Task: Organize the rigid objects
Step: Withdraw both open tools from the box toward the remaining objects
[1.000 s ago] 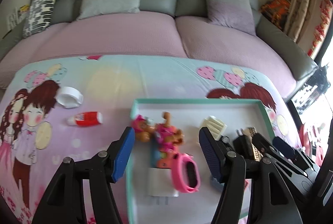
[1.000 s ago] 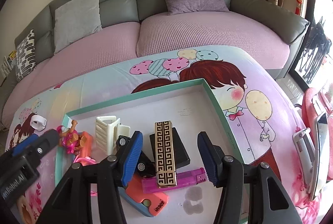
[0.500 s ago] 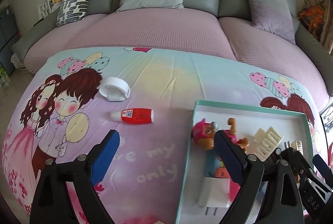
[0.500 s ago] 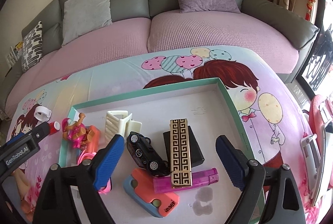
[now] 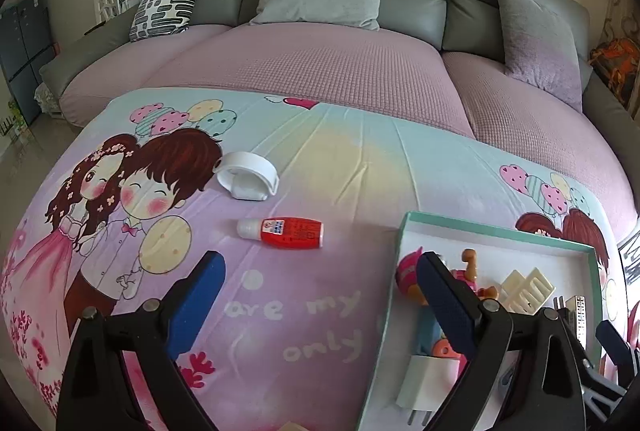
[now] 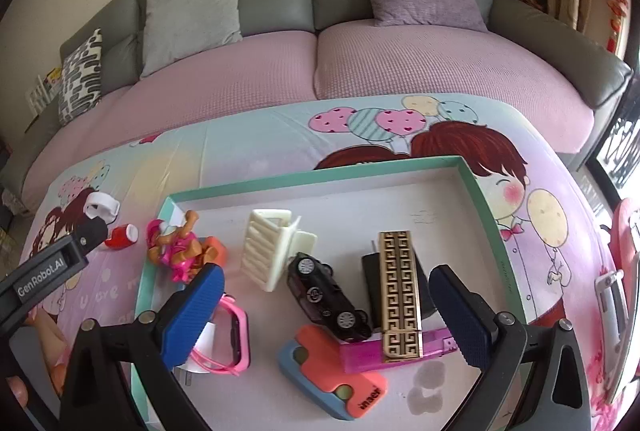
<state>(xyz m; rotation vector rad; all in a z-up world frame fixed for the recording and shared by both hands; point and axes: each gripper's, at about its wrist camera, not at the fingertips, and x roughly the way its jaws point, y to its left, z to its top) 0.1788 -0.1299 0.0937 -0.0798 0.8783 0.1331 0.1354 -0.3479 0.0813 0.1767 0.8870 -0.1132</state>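
A teal-rimmed white tray lies on the cartoon-print cloth and holds several small objects: a cream hair claw, a black toy car, a gold patterned bar, a pink watch and a toy figure. My right gripper is open and empty above them. My left gripper is open and empty over the cloth left of the tray. A red bottle lies just beyond it, with a white ring-shaped item further back.
A grey sofa with a purple cover and cushions runs behind the cloth-covered surface. A pink chair stands at the right edge. The left gripper's body shows at the left of the right wrist view.
My left gripper has opened wide and swung left, from over the tray to over the cloth near the red bottle. My right gripper has opened wide and backed off slightly.
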